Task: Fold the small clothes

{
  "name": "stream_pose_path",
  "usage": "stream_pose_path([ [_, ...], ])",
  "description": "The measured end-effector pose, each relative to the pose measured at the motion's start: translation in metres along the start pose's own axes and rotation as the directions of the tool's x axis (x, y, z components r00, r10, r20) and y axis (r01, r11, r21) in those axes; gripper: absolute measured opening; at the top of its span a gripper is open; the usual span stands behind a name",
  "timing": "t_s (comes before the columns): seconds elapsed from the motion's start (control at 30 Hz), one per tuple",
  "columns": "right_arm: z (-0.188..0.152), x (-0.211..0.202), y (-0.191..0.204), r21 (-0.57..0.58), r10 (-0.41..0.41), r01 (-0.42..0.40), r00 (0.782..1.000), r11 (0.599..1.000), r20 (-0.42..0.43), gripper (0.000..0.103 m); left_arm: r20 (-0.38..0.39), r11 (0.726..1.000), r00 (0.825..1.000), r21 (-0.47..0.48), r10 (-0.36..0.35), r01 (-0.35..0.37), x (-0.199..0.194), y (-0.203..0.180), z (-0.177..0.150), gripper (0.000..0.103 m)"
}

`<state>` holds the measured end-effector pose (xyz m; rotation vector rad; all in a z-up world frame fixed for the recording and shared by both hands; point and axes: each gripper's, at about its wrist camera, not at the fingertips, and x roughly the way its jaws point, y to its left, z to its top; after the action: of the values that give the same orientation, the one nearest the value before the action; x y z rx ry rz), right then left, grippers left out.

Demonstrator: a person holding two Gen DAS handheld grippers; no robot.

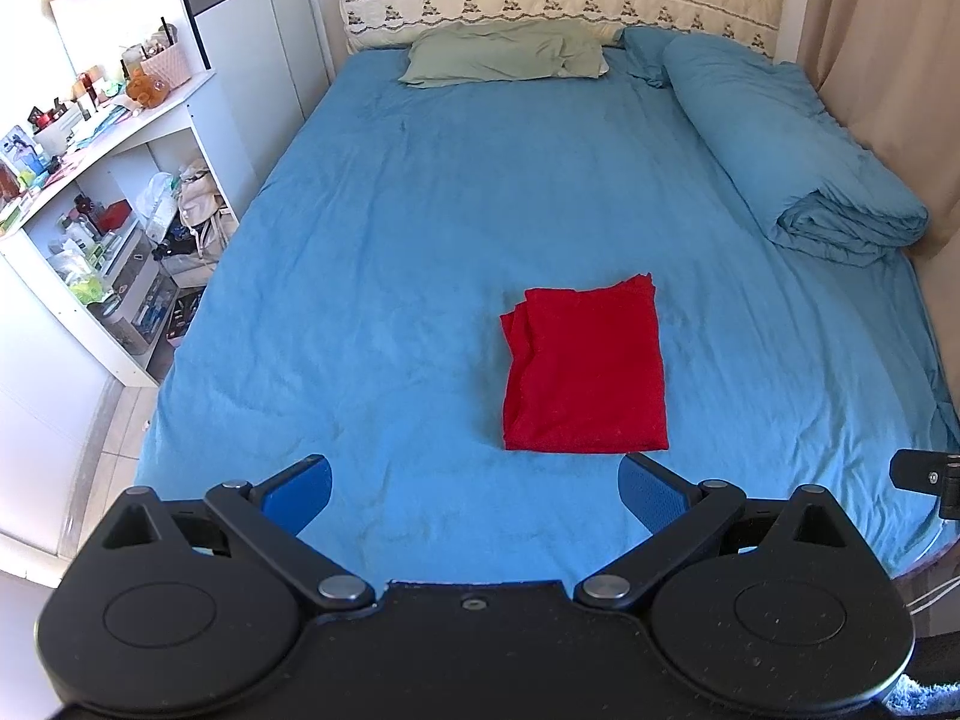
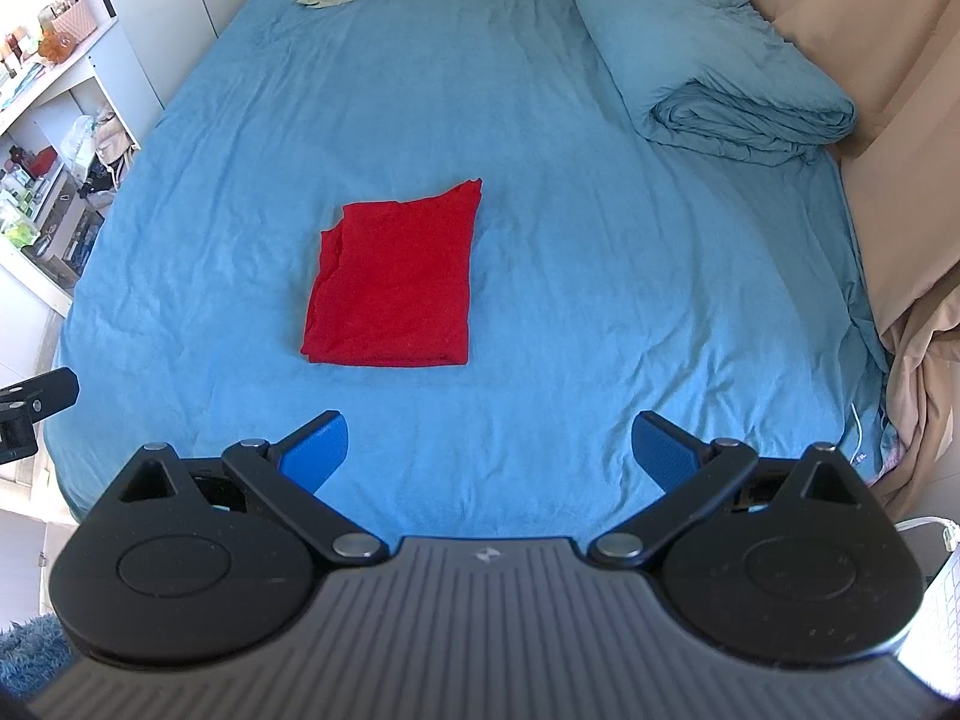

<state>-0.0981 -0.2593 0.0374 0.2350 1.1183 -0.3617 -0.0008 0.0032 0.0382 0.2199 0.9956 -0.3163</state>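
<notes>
Blue bedsheet lay smooth; the red garment sat folded mid-frame. Left gripper and right gripper hung spread, empty. Any further fold wanted matched corner pinches.

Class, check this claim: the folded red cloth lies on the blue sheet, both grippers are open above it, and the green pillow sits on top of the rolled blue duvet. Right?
Not quite. The green pillow lies on the sheet at the head of the bed, beside the duvet, not on it; the left wrist view shows this. The red cloth and open left gripper and right gripper are as stated.
</notes>
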Motion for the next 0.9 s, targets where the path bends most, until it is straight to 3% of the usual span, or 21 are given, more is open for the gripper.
stream_pose_path([
  [0.9, 0.0049, 0.0008, 0.0046, -0.009, 0.001, 0.000, 1.000, 1.000, 0.003, 0.103, 0.042, 0.999, 0.998, 0.007, 0.049, -0.049, -0.0031, 0.0007, 0.0073, 0.103],
])
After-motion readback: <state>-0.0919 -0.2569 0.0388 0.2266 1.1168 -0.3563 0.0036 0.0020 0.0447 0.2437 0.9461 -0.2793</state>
